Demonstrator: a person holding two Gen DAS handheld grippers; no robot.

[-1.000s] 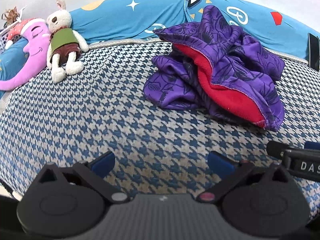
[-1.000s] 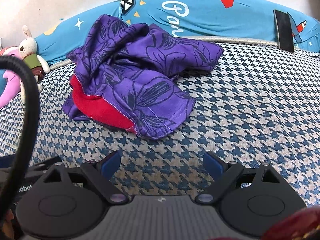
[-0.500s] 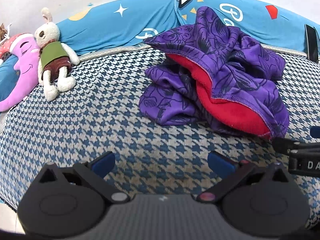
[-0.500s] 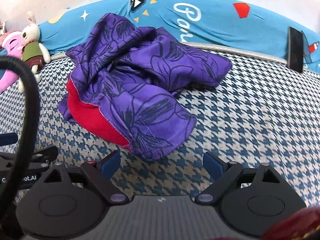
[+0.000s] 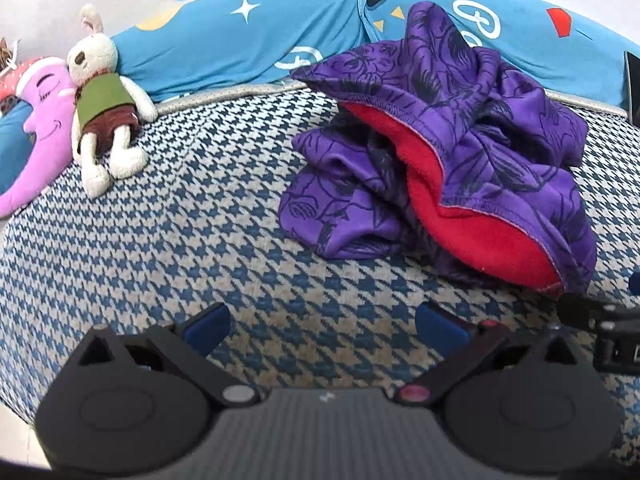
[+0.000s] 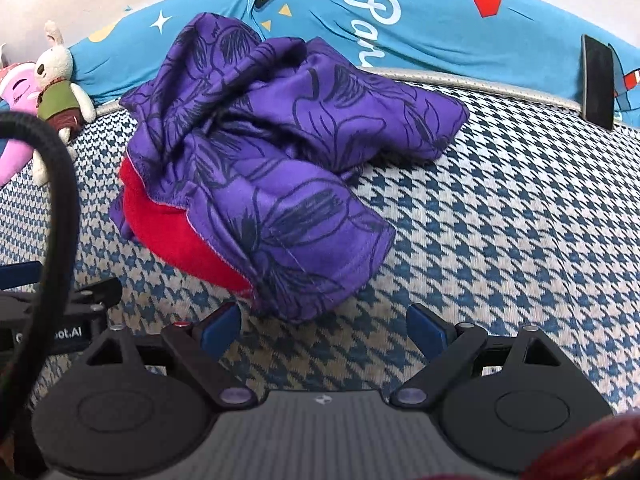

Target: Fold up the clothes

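A crumpled purple garment (image 5: 460,152) with a dark floral print and a red lining lies in a heap on the houndstooth bed cover (image 5: 180,220). In the right wrist view the same garment (image 6: 280,168) fills the middle, its near hem just beyond the fingertips. My left gripper (image 5: 322,326) is open over bare cover, short of the garment's left side, with nothing between its blue pads. My right gripper (image 6: 322,330) is open too, with the garment's lower edge hanging just above the gap. Each gripper shows at the edge of the other's view.
A stuffed rabbit (image 5: 102,104) and a pink moon pillow (image 5: 36,128) lie at the back left. A long blue printed pillow (image 5: 240,44) runs along the wall. A dark phone (image 6: 598,80) leans on it at the right. A black cable (image 6: 60,208) crosses the right wrist view.
Both grippers have moved forward toward the garment, which now looks larger and nearer. Both have stayed open. The garment itself has not shifted.
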